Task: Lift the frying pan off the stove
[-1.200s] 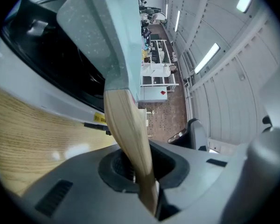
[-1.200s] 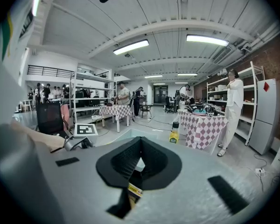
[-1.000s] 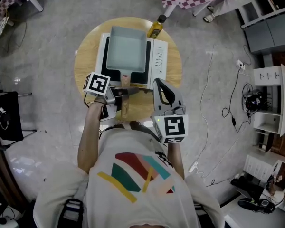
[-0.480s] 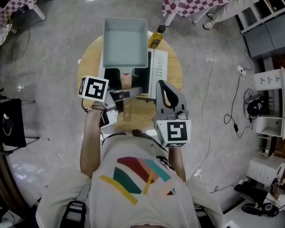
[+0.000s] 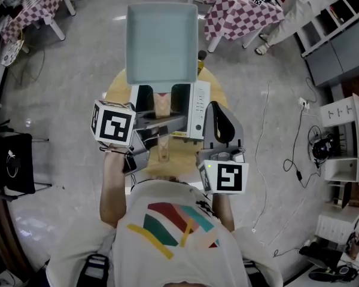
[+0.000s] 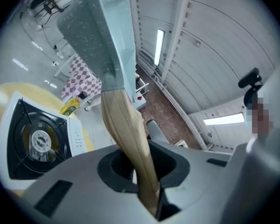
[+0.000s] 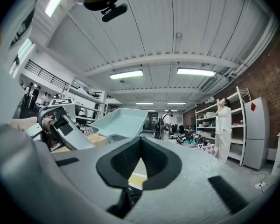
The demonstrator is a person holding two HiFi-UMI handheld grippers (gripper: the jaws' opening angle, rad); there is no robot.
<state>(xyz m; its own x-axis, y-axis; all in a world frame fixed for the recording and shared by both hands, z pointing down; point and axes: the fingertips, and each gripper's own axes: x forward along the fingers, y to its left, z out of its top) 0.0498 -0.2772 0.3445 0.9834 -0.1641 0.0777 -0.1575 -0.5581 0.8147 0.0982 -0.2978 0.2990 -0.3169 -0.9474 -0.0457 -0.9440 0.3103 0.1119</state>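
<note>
Nearest, left gripper [image 5: 166,124]: clamped across the tan wooden handle [image 5: 161,105] — its jaws have just eased a shade wider, but the pads press on the wood.
Right gripper [image 5: 217,111]: jaws together with nothing between them, just right of the handle and apart from it.
Long axis: handle and pan run straight away from the person, so the load hangs beyond the left grip — likely to tip.
Pale blue-green rectangular frying pan [image 5: 161,43]: in the air, clear of the stove.
White-and-black gas stove [image 5: 198,106]: below, on the round wooden table [image 5: 115,91], burner bare.
</note>
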